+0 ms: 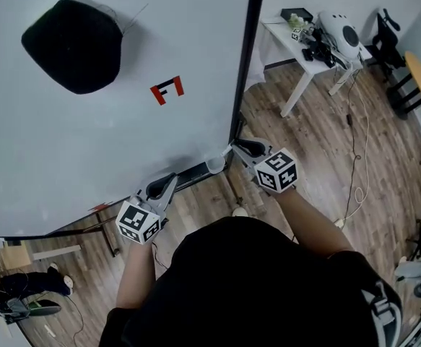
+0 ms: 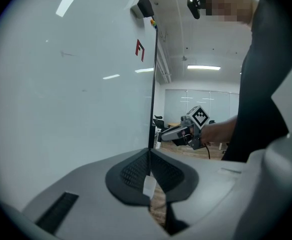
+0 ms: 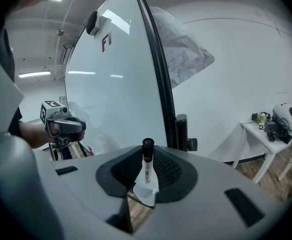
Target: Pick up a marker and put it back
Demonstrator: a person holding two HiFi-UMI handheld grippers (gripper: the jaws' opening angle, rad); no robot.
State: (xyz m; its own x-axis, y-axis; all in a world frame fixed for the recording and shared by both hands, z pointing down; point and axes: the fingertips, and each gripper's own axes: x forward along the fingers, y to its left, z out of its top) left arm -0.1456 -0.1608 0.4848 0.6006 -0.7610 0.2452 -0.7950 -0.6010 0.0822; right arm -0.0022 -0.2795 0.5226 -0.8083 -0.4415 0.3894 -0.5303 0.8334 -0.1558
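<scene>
A whiteboard point(image 1: 123, 136) with a red F mark point(image 1: 167, 90) fills the left of the head view. My right gripper point(image 1: 235, 147) is shut on a marker point(image 3: 146, 171) with a white body and a black cap; the marker stands up between the pads, cap away from me, close to the board's black edge point(image 3: 158, 74). In the head view I cannot make the marker out. My left gripper point(image 1: 168, 182) hovers over the dark tray point(image 1: 194, 172) at the board's lower edge, jaws closed with nothing in them. From the left gripper point(image 2: 150, 156) I see the right gripper point(image 2: 167, 135) ahead.
A black pad point(image 1: 73, 45) clings to the board at upper left. A black post with a knob point(image 3: 182, 132) stands by the board's edge. A white table point(image 1: 305, 58) with gear stands behind on the wooden floor point(image 1: 340, 143), where cables trail.
</scene>
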